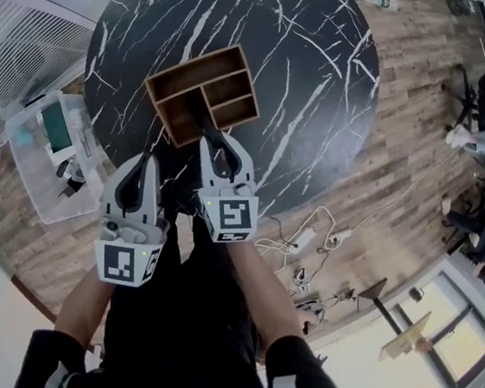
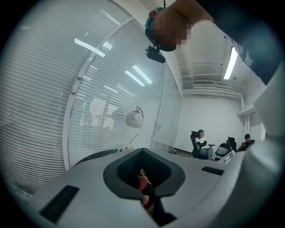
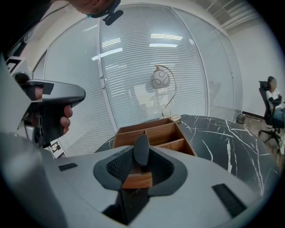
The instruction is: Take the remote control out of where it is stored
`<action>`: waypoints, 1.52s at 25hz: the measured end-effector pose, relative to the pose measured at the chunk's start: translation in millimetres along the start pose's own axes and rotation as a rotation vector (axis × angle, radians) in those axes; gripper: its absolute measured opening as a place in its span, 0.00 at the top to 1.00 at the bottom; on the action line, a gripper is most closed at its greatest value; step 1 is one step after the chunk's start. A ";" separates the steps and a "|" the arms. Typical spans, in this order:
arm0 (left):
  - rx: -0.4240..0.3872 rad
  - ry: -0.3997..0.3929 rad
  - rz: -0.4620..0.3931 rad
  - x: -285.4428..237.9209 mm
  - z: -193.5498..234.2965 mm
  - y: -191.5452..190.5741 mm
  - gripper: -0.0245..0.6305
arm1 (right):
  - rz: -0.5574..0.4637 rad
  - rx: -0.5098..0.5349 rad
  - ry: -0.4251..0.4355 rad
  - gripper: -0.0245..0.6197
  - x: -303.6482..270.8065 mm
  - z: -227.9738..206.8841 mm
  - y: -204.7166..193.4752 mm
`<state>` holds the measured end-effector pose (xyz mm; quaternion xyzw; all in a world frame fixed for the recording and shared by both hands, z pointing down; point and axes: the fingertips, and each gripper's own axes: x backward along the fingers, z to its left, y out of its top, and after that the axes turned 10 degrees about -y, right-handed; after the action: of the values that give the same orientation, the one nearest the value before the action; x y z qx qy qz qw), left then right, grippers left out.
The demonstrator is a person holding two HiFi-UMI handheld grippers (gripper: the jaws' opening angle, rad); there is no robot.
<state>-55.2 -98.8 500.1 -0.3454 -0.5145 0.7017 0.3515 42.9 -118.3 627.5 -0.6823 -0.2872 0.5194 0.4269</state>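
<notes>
The remote control [image 3: 141, 150], dark and slim, stands nearly on end at the near end of the wooden organiser [image 1: 196, 65]. Its rounded top rises above the near wall. The right tool [image 1: 218, 143] is closed on it, one jaw on either flat side, so the step in hand is, by my reading, the lift out.

To do it well, I would draw the remote along its own length, up and slightly back towards the person, until its hidden lower end clears the wall. Swinging it sideways too early could catch that wall or a divider and drag the light organiser across the dark marbled surface [image 1: 313, 82]. The grip sits high on a smooth, narrow body, so steady pressure and a slow pull suit it.

The left tool [image 1: 142, 174] hangs back at the surface's near edge, well apart from the organiser, its jaws apart and holding nothing; it could pin the organiser's rim if it begins to shift.
</notes>
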 end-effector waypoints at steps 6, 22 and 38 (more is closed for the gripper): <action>-0.003 -0.001 -0.015 2.3 -0.5 9.0 0.95 | -0.001 0.002 -0.009 0.81 3.3 1.8 3.3; 0.003 0.025 -0.052 14.3 0.5 31.6 0.95 | -0.013 0.014 -0.024 0.81 10.5 4.6 17.1; -0.037 0.021 -0.090 26.6 -10.0 65.2 0.95 | -0.027 0.014 -0.029 0.81 24.5 8.4 33.4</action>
<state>-69.4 -86.0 431.7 -0.3359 -0.5387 0.6719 0.3815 40.3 -111.2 585.8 -0.6677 -0.2989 0.5256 0.4342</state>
